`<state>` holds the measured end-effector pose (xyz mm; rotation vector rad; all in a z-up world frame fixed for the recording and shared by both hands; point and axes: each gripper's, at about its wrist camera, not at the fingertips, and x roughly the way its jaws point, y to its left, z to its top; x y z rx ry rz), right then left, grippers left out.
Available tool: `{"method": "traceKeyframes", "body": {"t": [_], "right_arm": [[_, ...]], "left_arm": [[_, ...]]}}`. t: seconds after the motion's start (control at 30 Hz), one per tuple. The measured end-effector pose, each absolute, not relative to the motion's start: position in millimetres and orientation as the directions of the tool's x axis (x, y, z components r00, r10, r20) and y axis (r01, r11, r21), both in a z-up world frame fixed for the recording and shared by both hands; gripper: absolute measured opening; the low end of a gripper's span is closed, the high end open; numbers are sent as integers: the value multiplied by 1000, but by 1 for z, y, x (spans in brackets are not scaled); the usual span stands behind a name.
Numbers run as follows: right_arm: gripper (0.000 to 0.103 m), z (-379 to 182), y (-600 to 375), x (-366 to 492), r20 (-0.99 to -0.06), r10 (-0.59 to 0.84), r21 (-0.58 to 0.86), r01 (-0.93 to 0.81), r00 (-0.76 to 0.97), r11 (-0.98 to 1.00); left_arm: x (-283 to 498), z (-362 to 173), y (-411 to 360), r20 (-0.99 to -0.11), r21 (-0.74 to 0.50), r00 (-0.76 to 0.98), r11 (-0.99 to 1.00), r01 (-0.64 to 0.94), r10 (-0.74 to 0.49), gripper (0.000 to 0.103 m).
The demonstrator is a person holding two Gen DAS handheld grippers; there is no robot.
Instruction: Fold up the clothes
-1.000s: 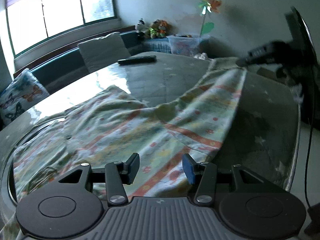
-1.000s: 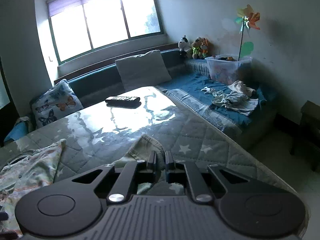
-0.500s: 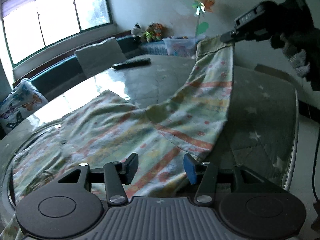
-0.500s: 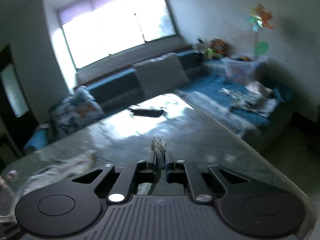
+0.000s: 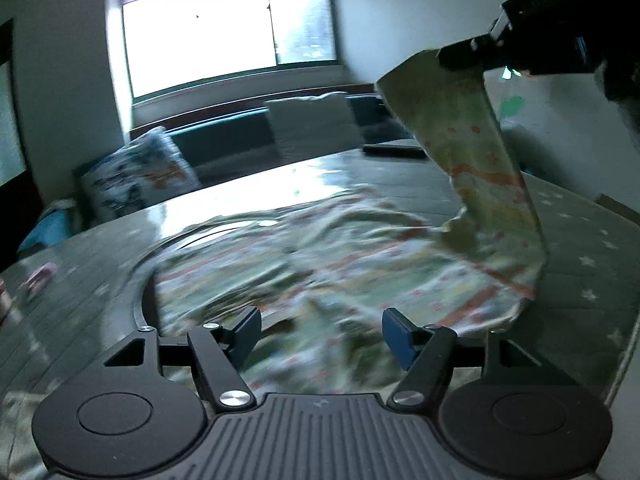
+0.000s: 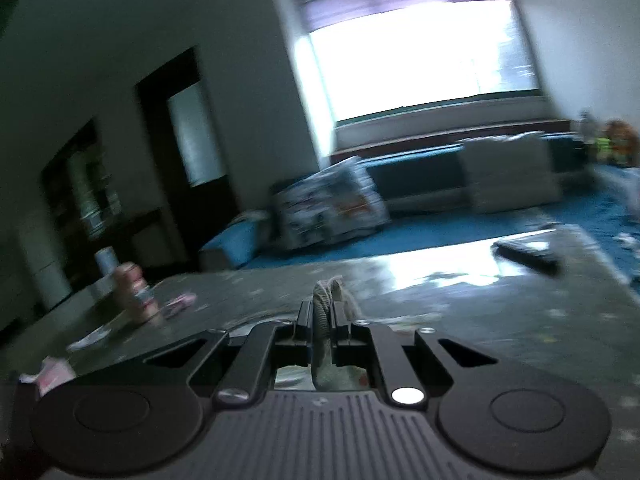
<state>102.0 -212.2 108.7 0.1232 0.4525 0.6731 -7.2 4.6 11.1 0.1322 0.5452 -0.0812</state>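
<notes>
Pinching a corner of the floral garment (image 5: 472,168), the right claw (image 6: 322,316) lifts it for folding across the counter (image 5: 580,232), while the left claw (image 5: 320,328), jaws just widened, holds nothing.

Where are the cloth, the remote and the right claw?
cloth (image 5: 360,264), left wrist view, flat part on the table
remote (image 6: 526,254), right wrist view, middle of its body
right claw (image 6: 322,312), right wrist view, between tips pinching the cloth
</notes>
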Motion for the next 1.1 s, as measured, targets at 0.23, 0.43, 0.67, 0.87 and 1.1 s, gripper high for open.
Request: {"method": "traceKeyframes", "body": {"t": [0.23,0.43,0.67,0.87,1.1], "right_arm": [[7,82,-125,88,-455,711,232,-700,536,676],[15,55,-87,73,-535,726,249,-741,431,623],[17,47,-115,66,-575,700,231,-737,424,636],[18,18,-169,81,-649,564,204,-598,510,775],[17,-10,-213,93,-711,471,190,-502,522,844]], "left_arm": [[-31,5,36,-533,84,846,996,32,18,71],[-38,6,51,-527,66,849,998,-14,47,71],[-38,14,61,-509,57,858,997,-49,71,72],[-25,15,49,-517,57,855,998,-15,43,72],[-4,10,32,-536,67,844,997,31,10,72]]}}
